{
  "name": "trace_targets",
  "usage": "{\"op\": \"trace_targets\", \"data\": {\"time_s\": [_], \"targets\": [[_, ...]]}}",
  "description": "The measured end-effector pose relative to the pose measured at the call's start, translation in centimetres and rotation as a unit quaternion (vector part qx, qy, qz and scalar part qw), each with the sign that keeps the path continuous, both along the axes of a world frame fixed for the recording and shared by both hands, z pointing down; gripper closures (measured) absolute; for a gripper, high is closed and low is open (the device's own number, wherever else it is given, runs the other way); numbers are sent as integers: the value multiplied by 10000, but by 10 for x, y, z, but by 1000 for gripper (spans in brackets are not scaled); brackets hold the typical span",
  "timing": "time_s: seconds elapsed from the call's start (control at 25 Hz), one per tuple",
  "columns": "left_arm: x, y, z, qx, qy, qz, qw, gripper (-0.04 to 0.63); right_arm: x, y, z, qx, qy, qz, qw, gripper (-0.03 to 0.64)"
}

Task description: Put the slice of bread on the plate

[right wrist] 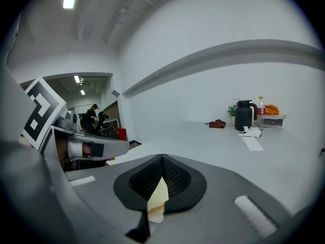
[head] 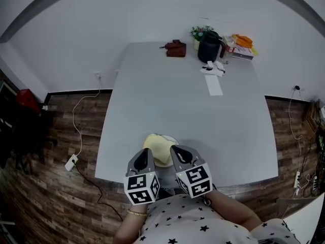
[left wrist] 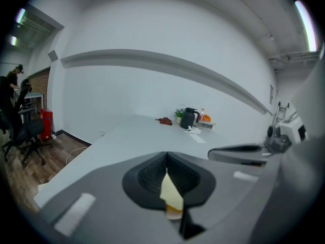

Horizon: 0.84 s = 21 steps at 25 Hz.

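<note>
- Where the table [head: 177, 111] meets its near edge, the slice of bread [head: 156, 145] lies flat on the plate [head: 172, 139], pale yellow, only a bit of white rim showing at its right
- left gripper [head: 144, 157] and right gripper [head: 179, 151] sit side by side just in front of the person, both pointing away over the near edge of the bread, tips converging slightly, marker cubes close to the torso
- left gripper view: left gripper [left wrist: 166, 160] has its dark pads pressed together at the tips, and a thin wedge of bread [left wrist: 171, 198] with brown crust shows in the slit lower down
- right gripper view: right gripper [right wrist: 161, 162] looks the same, pads meeting, bread [right wrist: 157, 200] seen as a sliver in the slit; cannot tell if either pinches it or just sits over it
- person's arms come in low from the bottom of the head view, star-print shirt [head: 188, 222], bracelet [head: 136, 213] on the left wrist
- table is plain grey; far end has a black jug [head: 208, 47], small plant [head: 198, 33], brown pouch [head: 175, 49], orange items [head: 244, 39] and a white paper strip [head: 214, 84], all well apart from the plate
- wood floor [head: 61, 187] with a cable to a power strip [head: 71, 161] at the left, white wall behind
</note>
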<state>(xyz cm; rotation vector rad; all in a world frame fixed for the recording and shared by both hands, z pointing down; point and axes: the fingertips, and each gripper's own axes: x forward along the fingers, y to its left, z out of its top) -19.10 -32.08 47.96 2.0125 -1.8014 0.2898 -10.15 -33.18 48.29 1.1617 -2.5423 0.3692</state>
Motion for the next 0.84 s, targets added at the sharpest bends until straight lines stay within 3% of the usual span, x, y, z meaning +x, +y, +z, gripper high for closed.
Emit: {"op": "trace_targets", "data": {"time_s": [0.84], "targets": [[2,6,6,-101,83,20,9999,588,3,9,1,-30,66,16,10000,620]]}}
